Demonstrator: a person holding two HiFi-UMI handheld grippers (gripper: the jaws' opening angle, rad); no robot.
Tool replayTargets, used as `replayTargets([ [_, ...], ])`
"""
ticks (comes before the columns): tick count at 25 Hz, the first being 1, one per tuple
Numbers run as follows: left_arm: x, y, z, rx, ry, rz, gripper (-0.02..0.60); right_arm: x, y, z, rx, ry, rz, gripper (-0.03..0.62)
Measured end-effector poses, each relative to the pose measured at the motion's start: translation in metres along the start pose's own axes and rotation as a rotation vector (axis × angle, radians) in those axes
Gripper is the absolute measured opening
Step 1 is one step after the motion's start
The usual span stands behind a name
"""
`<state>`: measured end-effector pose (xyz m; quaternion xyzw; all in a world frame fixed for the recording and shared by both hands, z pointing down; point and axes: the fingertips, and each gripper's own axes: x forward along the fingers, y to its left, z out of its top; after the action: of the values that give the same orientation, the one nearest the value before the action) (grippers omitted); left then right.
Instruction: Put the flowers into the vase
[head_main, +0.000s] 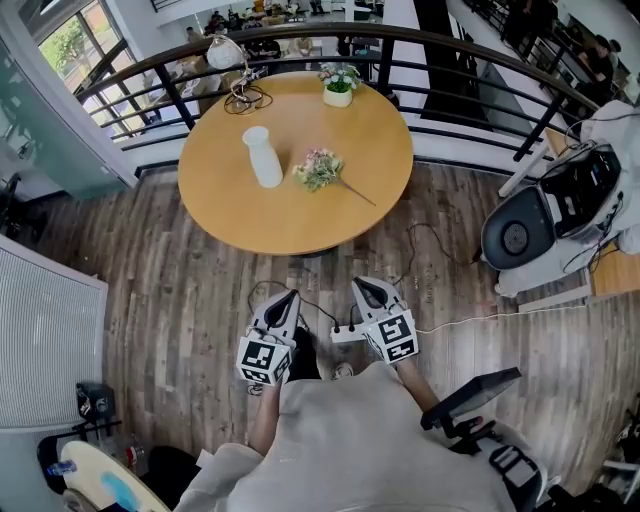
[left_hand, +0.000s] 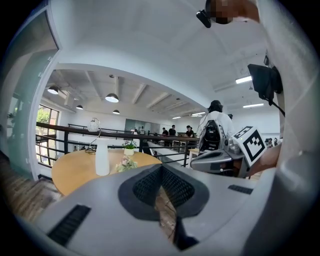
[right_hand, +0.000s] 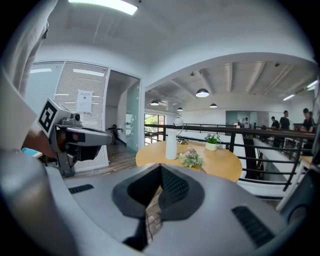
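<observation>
Flowers (head_main: 318, 168) (pale bunch) beside white cyl. vase (head_main: 263, 157), round wood tbl (head_main: 230, 210).

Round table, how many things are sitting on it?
4: white vase left of centre, flower bunch lying right of it, potted plant at the far edge, lamp with cable at the far-left edge. None seems hidden.

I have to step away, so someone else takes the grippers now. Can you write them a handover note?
Left gripper: jaws shut, empty.
Right gripper: jaws shut, empty.
Both are over the floor, short of the round table.
The white vase stands upright on it; nothing sticks out of it.
The flowers lie beside the vase, apart from it.
Done: nothing.
Left: grasp the flowers, put them into the vase.
</observation>
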<state>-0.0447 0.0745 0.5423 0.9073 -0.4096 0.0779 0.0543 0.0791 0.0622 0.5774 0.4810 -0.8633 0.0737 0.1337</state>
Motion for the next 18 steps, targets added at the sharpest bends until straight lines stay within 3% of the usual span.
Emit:
replayTargets([
  [8, 0.038, 0.053, 0.01, 0.001, -0.02, -0.041, 0.006, 0.048, -0.016, 0.018, -0.008, 0.005, -0.037, 0.009],
  [18, 0.084, 0.141, 0.046, 0.019, -0.037, -0.126, 0.006, 0.132, -0.025, 0.078, -0.03, 0.003, -0.093, 0.009],
])
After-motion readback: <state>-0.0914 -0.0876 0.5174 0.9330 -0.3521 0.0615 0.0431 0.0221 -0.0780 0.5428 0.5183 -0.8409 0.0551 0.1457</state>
